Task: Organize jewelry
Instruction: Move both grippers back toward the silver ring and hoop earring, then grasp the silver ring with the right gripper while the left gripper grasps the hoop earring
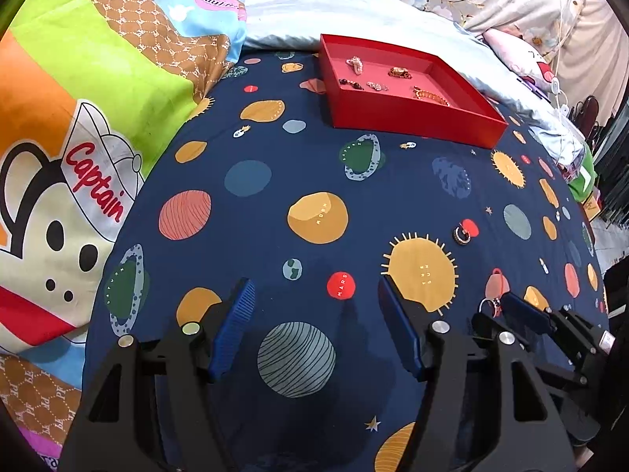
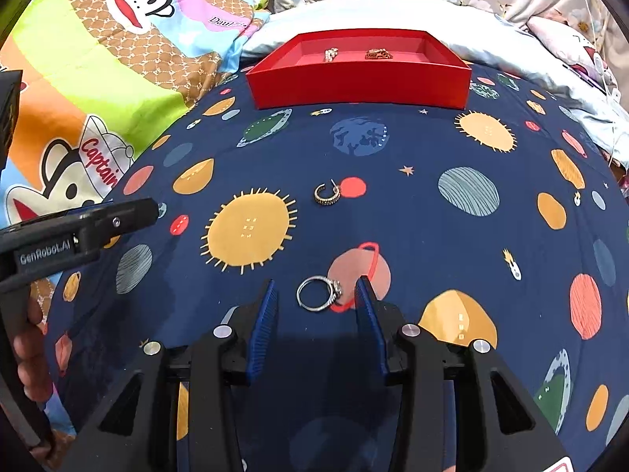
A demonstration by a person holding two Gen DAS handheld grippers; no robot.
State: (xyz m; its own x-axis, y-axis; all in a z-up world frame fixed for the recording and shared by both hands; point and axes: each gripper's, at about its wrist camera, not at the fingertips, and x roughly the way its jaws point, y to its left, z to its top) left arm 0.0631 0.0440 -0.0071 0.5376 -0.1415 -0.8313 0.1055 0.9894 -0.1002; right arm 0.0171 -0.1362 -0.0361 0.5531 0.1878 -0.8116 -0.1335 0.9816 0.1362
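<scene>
A red tray [image 1: 416,120] [image 2: 354,86] sits at the far side of the planet-print bedspread, holding several jewelry pieces [image 1: 399,72]. A silver ring with a stone [image 2: 319,293] lies on the spread between the open fingers of my right gripper [image 2: 317,291], not gripped; it also shows in the left wrist view [image 1: 488,306]. A dark hoop earring [image 2: 327,194] [image 1: 462,234] lies mid-spread next to a red dot. My left gripper [image 1: 314,295] is open and empty over the spread, and appears at the left of the right wrist view [image 2: 149,208].
A colourful monkey-print quilt [image 1: 78,118] is bunched along the left. A pale blue pillow [image 1: 354,11] and floral bedding lie behind the tray. The bed's edge drops off at the right [image 1: 601,216].
</scene>
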